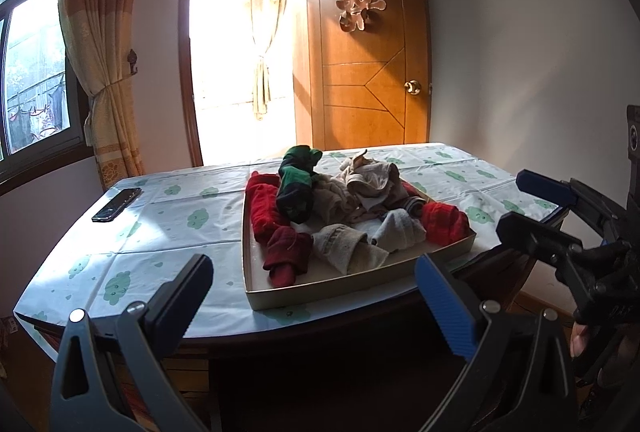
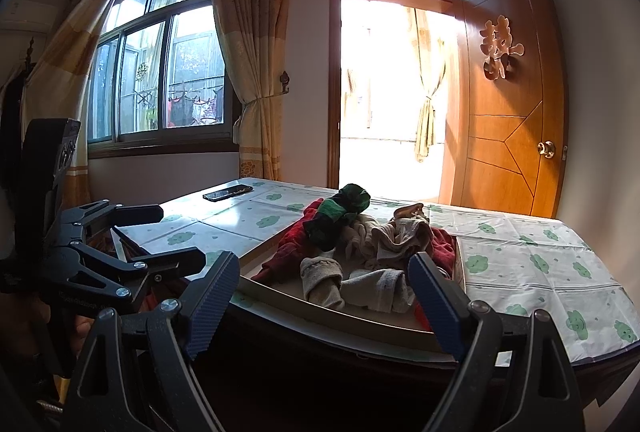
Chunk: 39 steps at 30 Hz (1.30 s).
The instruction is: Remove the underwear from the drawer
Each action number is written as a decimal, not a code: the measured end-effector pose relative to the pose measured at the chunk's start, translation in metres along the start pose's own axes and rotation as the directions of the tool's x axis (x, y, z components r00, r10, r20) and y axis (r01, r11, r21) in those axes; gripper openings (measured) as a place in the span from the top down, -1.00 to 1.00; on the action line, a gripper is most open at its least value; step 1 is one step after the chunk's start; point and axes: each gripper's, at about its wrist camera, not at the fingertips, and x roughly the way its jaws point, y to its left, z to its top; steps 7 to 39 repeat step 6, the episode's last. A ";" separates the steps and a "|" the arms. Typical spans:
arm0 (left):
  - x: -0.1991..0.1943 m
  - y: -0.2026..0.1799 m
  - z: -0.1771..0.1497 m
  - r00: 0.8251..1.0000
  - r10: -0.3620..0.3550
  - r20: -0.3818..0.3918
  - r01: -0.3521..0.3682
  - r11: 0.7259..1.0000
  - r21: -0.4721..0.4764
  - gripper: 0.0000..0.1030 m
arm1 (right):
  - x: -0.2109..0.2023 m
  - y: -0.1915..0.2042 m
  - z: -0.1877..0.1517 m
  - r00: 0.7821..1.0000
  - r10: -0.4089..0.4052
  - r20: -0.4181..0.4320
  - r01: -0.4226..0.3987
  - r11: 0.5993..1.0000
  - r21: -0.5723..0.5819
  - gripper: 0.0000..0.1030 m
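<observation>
1. A shallow beige drawer (image 1: 320, 296) sits on the table (image 1: 180, 232), which is covered by a white cloth printed with green clouds.
2. Rolled underwear (image 1: 348, 216) fills the drawer: red rolls at its left and right ends, a green-and-black roll (image 1: 298, 183) toward its far left, beige and grey pieces in its middle.
3. The left gripper (image 1: 316, 296) hovers just short of the drawer's near wall, its jaws wide apart with nothing between them.
4. The right gripper (image 2: 324, 292) hangs before the drawer's near corner, jaws likewise spread wide and empty; whether a fingertip touches the rim is hard to tell.
5. A dark phone (image 1: 117, 204) lies well left of the drawer.
6. Beyond the drawer stands an open wooden door (image 1: 368, 43).
</observation>
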 end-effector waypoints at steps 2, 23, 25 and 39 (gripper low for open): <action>0.000 -0.001 -0.001 1.000 0.015 -0.001 -0.015 1.000 0.015 -0.99 | 0.001 0.000 -0.001 1.000 0.000 -0.003 0.000 1.000 0.003 -0.71; -0.001 -0.002 -0.001 0.999 0.035 0.014 -0.035 0.999 0.020 -0.99 | 0.004 0.000 -0.003 1.000 0.003 -0.011 -0.003 1.000 0.004 -0.71; -0.001 -0.002 -0.001 0.999 0.035 0.014 -0.035 0.999 0.020 -0.99 | 0.004 0.000 -0.003 1.000 0.003 -0.011 -0.003 1.000 0.004 -0.71; -0.001 -0.002 -0.001 0.999 0.035 0.014 -0.035 0.999 0.020 -0.99 | 0.004 0.000 -0.003 1.000 0.003 -0.011 -0.003 1.000 0.004 -0.71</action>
